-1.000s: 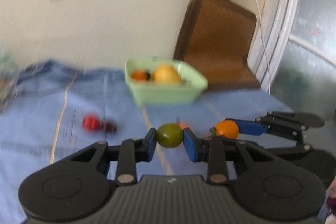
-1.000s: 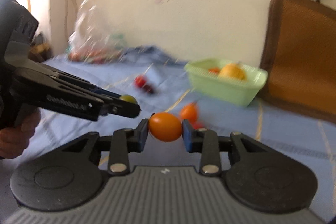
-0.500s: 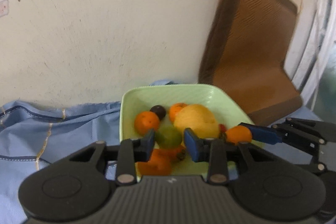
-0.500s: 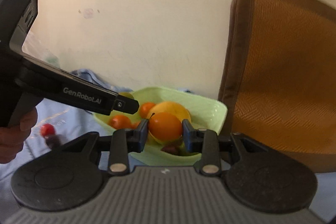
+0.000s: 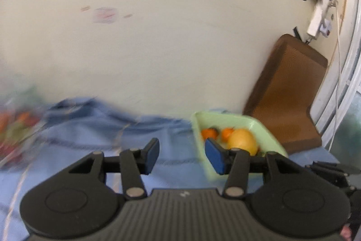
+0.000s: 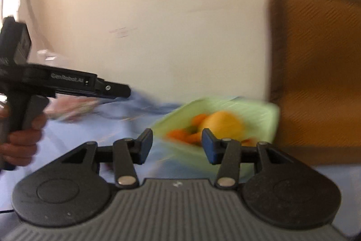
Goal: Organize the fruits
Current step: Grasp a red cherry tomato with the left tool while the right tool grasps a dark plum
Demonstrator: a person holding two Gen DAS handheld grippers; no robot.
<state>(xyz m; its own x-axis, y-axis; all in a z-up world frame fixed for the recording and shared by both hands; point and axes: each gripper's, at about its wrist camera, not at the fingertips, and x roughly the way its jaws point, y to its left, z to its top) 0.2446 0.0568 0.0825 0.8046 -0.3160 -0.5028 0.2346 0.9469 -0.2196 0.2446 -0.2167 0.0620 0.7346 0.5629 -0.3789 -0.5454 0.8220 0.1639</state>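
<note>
A light green basket sits on the blue cloth near the wall and holds a big yellow fruit and small oranges. It also shows blurred in the right wrist view, with the yellow fruit, oranges and a small green fruit. My left gripper is open and empty, left of the basket. My right gripper is open and empty, in front of the basket. The left gripper's body shows at the left of the right wrist view.
A brown chair back leans on the wall right of the basket and fills the right wrist view's right side. A blurred bag of fruit lies far left on the blue cloth. A cream wall stands behind.
Both grippers have opened and let go of their fruits, the green one and the orange one, over the basket. Both have drawn back and swung left.
</note>
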